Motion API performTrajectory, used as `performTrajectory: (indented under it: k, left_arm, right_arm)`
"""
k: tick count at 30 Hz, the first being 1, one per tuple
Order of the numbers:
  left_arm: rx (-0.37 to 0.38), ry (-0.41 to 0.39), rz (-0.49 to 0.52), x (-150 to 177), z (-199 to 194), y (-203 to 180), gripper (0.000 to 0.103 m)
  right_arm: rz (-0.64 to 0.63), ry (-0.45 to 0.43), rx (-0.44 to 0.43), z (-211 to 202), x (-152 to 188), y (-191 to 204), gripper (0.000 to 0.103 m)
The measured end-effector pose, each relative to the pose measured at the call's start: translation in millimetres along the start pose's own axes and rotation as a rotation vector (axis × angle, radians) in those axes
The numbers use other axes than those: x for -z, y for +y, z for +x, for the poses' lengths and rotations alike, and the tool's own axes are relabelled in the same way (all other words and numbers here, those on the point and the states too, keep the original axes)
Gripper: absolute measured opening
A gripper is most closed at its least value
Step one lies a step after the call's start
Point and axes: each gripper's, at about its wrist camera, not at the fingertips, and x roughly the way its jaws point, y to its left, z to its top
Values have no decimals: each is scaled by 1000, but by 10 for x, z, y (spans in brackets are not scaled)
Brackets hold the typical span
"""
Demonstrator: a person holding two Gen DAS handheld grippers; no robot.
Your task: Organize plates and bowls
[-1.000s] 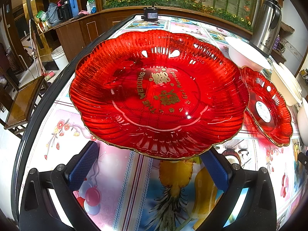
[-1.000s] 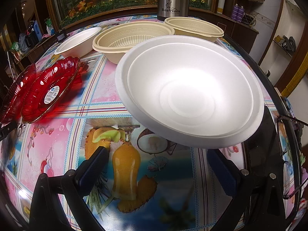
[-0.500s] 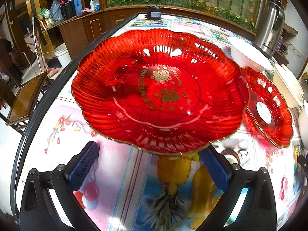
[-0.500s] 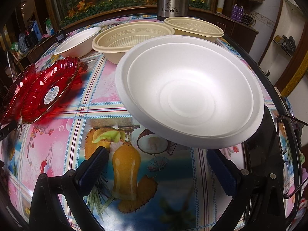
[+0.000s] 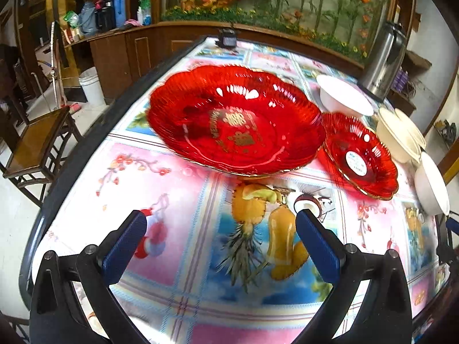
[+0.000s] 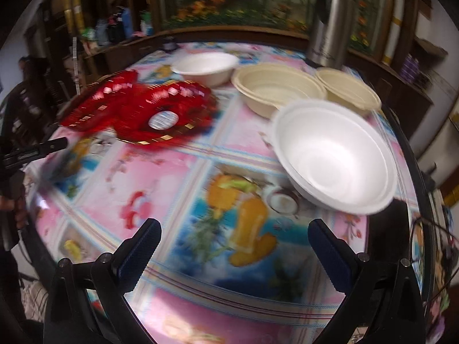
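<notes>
A large red glass plate (image 5: 235, 123) with gold lettering lies on the table, well ahead of my open left gripper (image 5: 221, 240). To its right sits a smaller red plate (image 5: 360, 156) with a white sticker, blurred in the right wrist view (image 6: 166, 114). A white foam bowl (image 6: 334, 154) rests on the table ahead and right of my open right gripper (image 6: 233, 248). Behind it stand two cream bowls (image 6: 276, 89) (image 6: 347, 91) and a small white bowl (image 6: 205, 66). Nothing is between either pair of fingers.
The table (image 5: 178, 229) wears a glossy fruit-print cloth. A steel thermos jug (image 6: 330, 23) stands at the back edge. A small dark device (image 5: 228, 37) sits at the far end. A wooden chair (image 5: 37, 146) stands off the left side. A person's hand (image 6: 17, 209) shows at the left.
Both grippers have pulled back and up from the dishes. The big red plate and the white foam bowl now sit farther ahead. The right view has swung left.
</notes>
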Motion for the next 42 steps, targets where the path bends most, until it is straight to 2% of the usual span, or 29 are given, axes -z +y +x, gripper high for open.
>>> performTrajectory:
  k: [4, 10, 18, 20, 23, 25, 26, 27, 28, 30, 33, 36, 38, 40, 42]
  left_arm:
    - [3, -32, -13, -32, -124, 65, 103]
    - [26, -41, -46, -73, -213, 212, 103]
    - [46, -19, -110, -226, -126, 552, 102]
    - [45, -6, -124, -298, -70, 635, 96]
    - [54, 5, -159, -427, 6, 752, 92]
    - [57, 6, -180, -508, 68, 813, 85]
    - [60, 12, -190, -548, 106, 835, 72]
    - [66, 21, -197, -585, 146, 844, 67]
    - [73, 30, -201, -624, 198, 853, 65]
    - [62, 44, -213, -668, 284, 881, 65]
    - [72, 61, -236, -720, 385, 926, 65]
    - [72, 76, -227, -767, 471, 935, 65]
    - [79, 84, -232, -788, 519, 941, 65]
    - [88, 88, -231, -806, 552, 936, 65]
    - [101, 92, -226, -824, 588, 909, 65]
  right_arm:
    - [-73, -79, -77, -147, -155, 276, 102]
    - [-116, -92, -187, -79, -550, 627, 100]
    - [-88, -94, -310, 122, -1181, 971, 98]
    - [-73, -79, -348, 230, -1346, 1041, 87]
    - [-69, -34, -398, 396, -1591, 1177, 81]
    - [-76, -26, -402, 507, -1726, 1283, 81]
    - [-83, -22, -396, 578, -1791, 1333, 81]
    - [-82, -16, -392, 646, -1839, 1357, 79]
    - [-78, -9, -384, 727, -1897, 1383, 73]
    - [-72, 22, -366, 916, -1985, 1424, 64]
    - [-44, 77, -360, 1209, -2073, 1408, 63]
    - [-47, 94, -339, 1399, -2103, 1393, 61]
    - [-43, 120, -340, 1532, -2133, 1382, 50]
    - [-37, 138, -358, 1631, -2159, 1379, 45]
    - [-47, 147, -355, 1701, -2173, 1407, 44]
